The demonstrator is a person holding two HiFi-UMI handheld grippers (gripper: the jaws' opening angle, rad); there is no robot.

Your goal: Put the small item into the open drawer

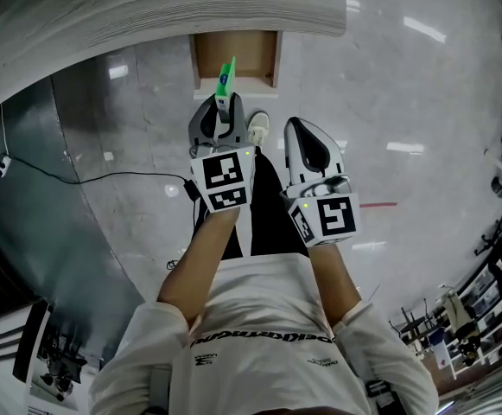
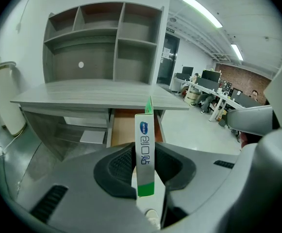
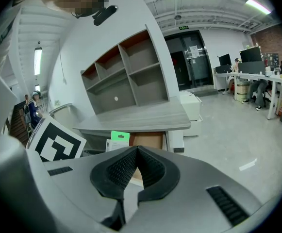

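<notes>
Grey bench [image 1: 147, 7]: open wooden drawer [image 1: 252, 54] dead ahead of left jaws
Left gripper [image 2: 144, 155]: pinches upright white-green slim box [image 2: 145, 130]
Right gripper [image 3: 137, 152]: pressed together, empty

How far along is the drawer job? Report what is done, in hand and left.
Done: the drawer under the desk stands open, and the white-and-green package is off the floor.
In hand: the left gripper has its fingers clamped on the package, not yet in the drawer. The right gripper is shut and empty.
Left: bring it over the drawer, lower it in, release.
</notes>
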